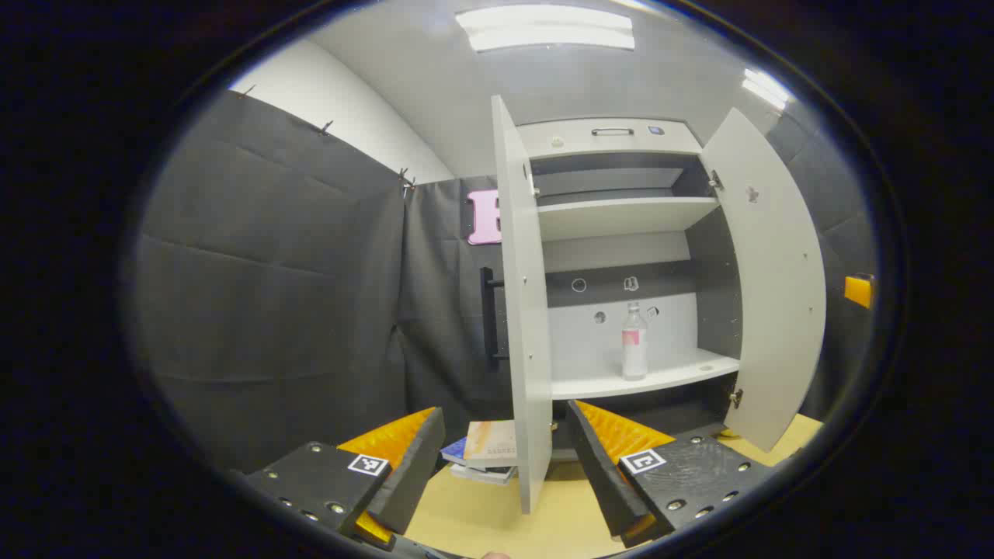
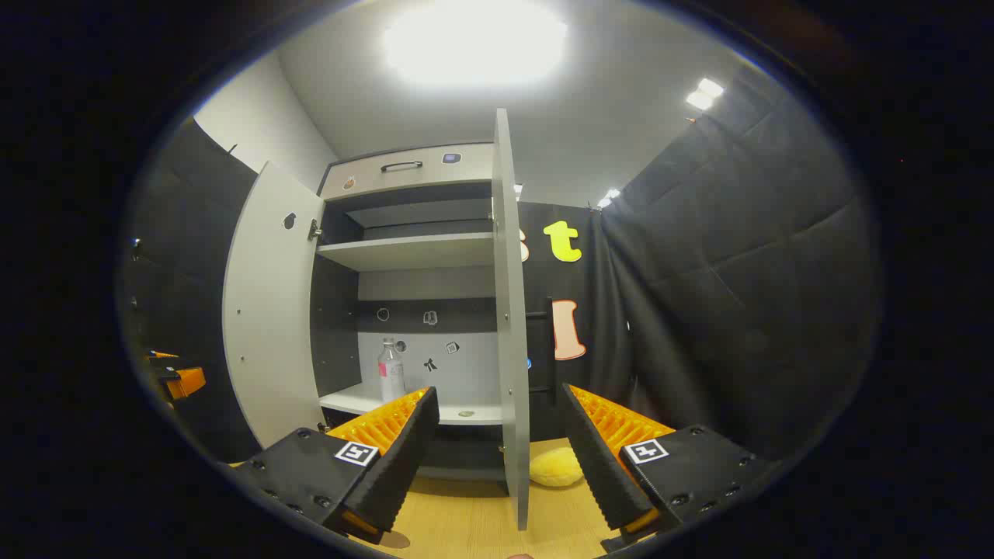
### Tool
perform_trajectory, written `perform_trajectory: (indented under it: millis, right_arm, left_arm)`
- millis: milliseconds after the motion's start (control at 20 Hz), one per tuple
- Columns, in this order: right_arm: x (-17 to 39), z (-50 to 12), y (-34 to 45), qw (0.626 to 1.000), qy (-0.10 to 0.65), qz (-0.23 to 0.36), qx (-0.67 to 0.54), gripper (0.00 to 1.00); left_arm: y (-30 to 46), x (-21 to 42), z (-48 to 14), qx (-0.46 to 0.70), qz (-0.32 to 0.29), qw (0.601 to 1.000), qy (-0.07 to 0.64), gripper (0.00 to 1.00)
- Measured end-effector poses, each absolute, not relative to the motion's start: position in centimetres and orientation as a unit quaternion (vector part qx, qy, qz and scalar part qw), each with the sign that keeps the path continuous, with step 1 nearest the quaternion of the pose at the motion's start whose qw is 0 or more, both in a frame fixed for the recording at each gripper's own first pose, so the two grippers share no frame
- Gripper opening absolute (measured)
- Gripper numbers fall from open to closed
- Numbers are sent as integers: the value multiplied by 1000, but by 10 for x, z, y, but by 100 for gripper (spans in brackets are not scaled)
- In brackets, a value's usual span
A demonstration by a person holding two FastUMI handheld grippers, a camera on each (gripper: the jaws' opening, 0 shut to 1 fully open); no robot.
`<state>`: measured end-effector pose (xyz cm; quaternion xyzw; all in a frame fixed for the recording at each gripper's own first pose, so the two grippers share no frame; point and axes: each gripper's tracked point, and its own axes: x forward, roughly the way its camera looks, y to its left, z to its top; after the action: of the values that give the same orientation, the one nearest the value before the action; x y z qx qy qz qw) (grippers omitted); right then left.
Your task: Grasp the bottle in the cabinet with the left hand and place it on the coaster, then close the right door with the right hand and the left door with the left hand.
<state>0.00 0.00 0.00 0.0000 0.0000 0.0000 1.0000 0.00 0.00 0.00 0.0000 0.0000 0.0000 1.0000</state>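
The clear bottle with a pink label stands upright on the lower shelf of the grey cabinet, whose two doors both stand open. My left gripper is open and holds nothing. It hovers over the wooden table, well short of the bottle, with the left door edge-on between its fingers. In the right gripper view the bottle stands behind the left fingertip. My right gripper is open and holds nothing, with the right door edge-on just ahead. A brown round patch, perhaps the coaster, lies on the table.
A stack of books lies on the wooden table left of the cabinet. A yellow lump rests on the table by the right door. The other gripper shows far left. The upper shelf is bare.
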Motion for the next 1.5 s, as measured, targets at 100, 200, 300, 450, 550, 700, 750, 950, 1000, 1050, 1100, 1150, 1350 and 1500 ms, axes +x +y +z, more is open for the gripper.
perform_trajectory:
  millis: [100, 200, 300, 450, 550, 700, 750, 950, 1000, 1050, 1100, 1150, 1350, 1500]
  right_arm:
    - [1, 0, 0, 1000, -1, 1, -3, 99]
    - [1, -2, -3, 1000, 1, 1, -5, 95]
    - [1, -4, -4, 1000, 3, 1, -3, 99]
    - [1, -7, -8, 1000, 5, 2, -4, 99]
    - [1, -8, -11, 1000, 6, 4, -5, 99]
    - [1, -9, -16, 1000, 5, 10, -6, 99]
    - [1, -11, -18, 1000, 6, 11, -8, 99]
    - [-2, -18, -30, 1000, 9, 23, -19, 99]
    - [-2, -19, -33, 999, 9, 25, -20, 99]
    - [-2, -22, -37, 999, 10, 28, -22, 99]
    - [-2, -24, -40, 999, 9, 32, -22, 99]
    - [-3, -26, -42, 999, 10, 37, -21, 99]
    - [-7, -35, -50, 998, 12, 53, -12, 99]
    - [-7, -38, -57, 998, 14, 53, -8, 99]
  left_arm:
    - [-2, -1, 0, 0, -1, 1000, 1, 92]
    - [-3, -2, -2, -1, 0, 1000, 2, 92]
    - [-4, -4, -4, 0, 2, 1000, 3, 92]
    - [-9, -6, -4, -2, 2, 1000, 2, 92]
    - [-16, -7, -1, -12, -3, 1000, -2, 92]
    - [-26, -9, 8, -23, -5, 1000, -11, 92]
    - [-29, -9, 8, -23, -6, 1000, -13, 92]
    - [-53, -7, 16, -21, -16, 999, -20, 92]
    - [-61, -5, 19, -22, -22, 999, -22, 85]
    - [-69, -3, 21, -23, -25, 999, -25, 84]
    - [-77, -1, 22, -26, -27, 999, -25, 92]
    - [-85, 2, 23, -28, -30, 999, -24, 92]
    - [-113, 21, 33, -32, -43, 998, -27, 92]
    - [-136, 39, 41, -32, -68, 997, -26, 84]
